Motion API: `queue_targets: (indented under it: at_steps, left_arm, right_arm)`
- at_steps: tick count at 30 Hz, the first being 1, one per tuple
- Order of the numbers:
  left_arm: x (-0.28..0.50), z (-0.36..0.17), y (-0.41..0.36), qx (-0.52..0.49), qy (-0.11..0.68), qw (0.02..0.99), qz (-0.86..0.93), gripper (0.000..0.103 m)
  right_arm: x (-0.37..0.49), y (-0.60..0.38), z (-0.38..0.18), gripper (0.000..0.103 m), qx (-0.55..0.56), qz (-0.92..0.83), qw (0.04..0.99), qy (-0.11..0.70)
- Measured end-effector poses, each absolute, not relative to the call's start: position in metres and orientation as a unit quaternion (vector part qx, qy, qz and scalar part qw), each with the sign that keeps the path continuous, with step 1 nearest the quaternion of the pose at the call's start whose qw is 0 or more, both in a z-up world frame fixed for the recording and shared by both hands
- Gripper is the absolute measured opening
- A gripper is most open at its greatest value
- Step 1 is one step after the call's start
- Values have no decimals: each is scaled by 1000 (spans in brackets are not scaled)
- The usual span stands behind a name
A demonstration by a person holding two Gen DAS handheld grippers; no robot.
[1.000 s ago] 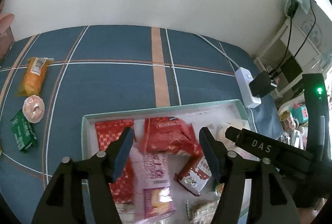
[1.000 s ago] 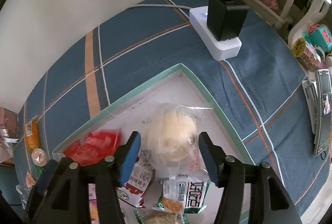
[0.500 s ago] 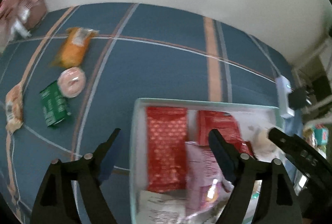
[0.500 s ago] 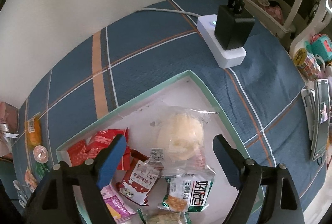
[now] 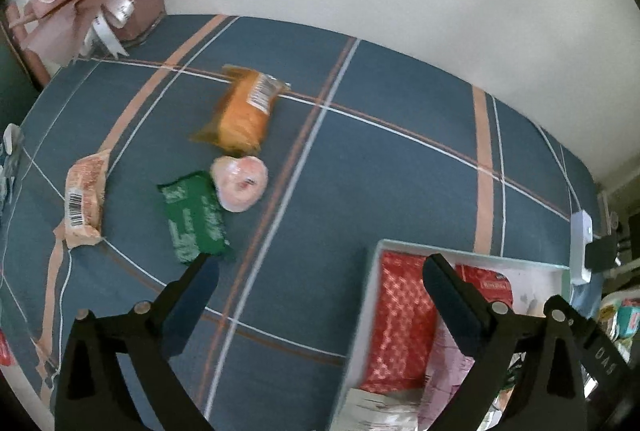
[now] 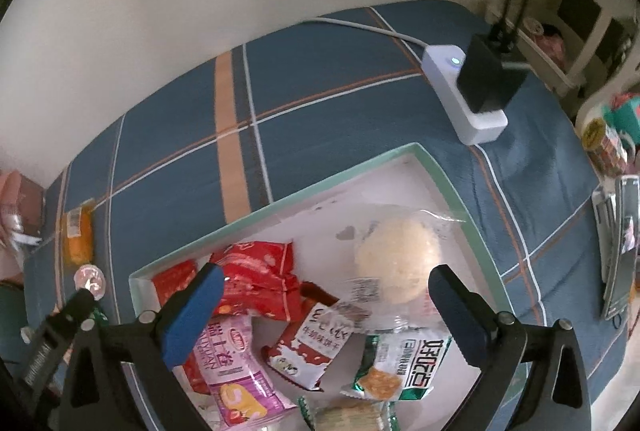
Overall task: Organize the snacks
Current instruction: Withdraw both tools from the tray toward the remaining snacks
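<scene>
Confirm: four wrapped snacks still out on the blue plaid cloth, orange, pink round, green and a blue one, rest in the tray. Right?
One error: the fourth loose snack is not blue. The left wrist view shows a tan packet with a barcode on the cloth, beside the orange packet, the pink round snack and the green packet. The rest lie in the tray.

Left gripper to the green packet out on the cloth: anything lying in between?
Nothing. In the left wrist view the opening, empty left gripper has only bare plaid tablecloth ahead; its left fingertip sits right at the green packet edge.
</scene>
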State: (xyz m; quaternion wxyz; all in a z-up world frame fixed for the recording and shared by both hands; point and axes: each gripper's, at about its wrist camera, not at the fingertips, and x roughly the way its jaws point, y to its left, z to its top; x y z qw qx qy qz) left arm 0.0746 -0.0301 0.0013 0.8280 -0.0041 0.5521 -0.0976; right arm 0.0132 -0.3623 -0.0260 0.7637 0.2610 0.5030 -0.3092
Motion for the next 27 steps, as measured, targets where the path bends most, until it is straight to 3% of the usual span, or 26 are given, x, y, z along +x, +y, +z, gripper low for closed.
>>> queue_targets:
  at_steps: [27]
  left_arm:
    - [129,12,110,-8,539,841,-40,102]
  right_arm:
    - [93,-238,-9,103,185,-209,812,512]
